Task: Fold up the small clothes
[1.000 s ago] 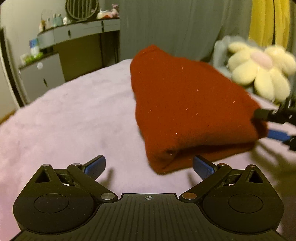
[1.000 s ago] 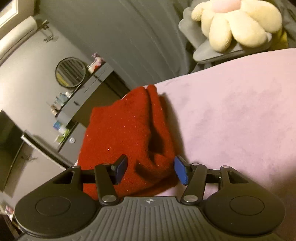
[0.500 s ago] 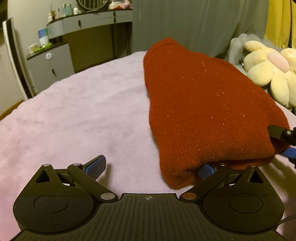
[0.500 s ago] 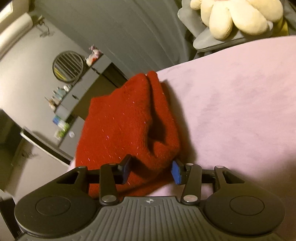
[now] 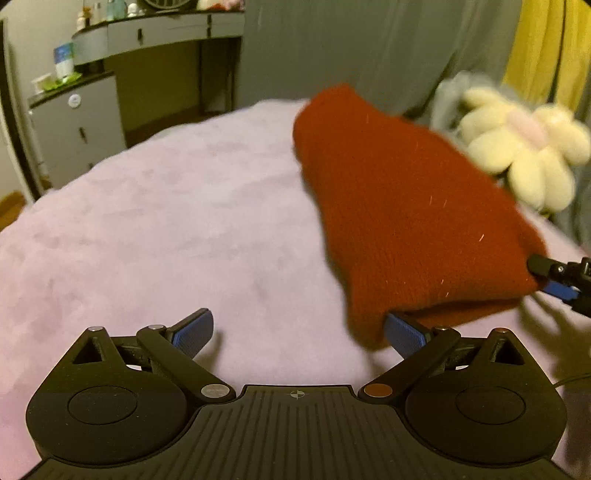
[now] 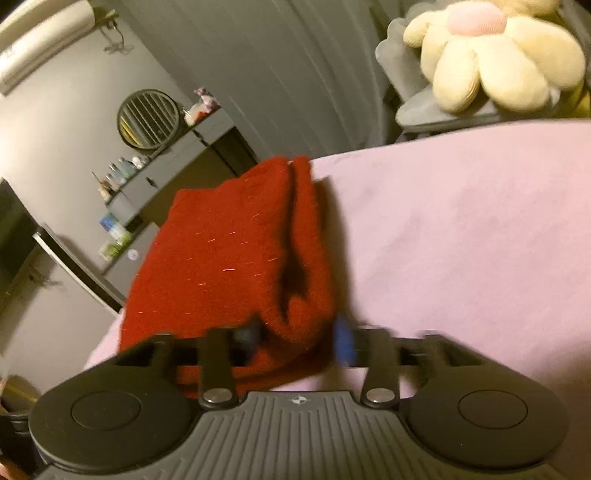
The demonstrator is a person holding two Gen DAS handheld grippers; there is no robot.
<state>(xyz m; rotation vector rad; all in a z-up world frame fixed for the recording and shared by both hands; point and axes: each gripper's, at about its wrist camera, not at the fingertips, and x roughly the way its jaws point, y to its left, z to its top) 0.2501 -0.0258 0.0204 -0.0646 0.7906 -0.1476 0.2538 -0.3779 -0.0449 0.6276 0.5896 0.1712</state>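
Observation:
A folded red knit garment (image 5: 402,206) lies on the lilac bed cover (image 5: 166,221). My left gripper (image 5: 299,332) is open; its right finger (image 5: 404,336) touches the garment's near corner and its left finger rests over bare cover. In the right wrist view the same garment (image 6: 229,258) fills the middle. My right gripper (image 6: 295,338) has its fingers on either side of the garment's thick near fold, close against it; motion blur hides whether they pinch it. The right gripper's tips (image 5: 554,277) also show at the garment's right end in the left wrist view.
A cream flower plush (image 5: 524,151) sits on a grey seat (image 6: 436,107) beyond the bed. A grey dresser (image 5: 147,33) with bottles and a round mirror (image 6: 147,118) stands at the wall. Grey curtains hang behind.
My right gripper's fingers have closed in around the garment's near fold. The left gripper has shifted left, so the garment sits further right in its view.

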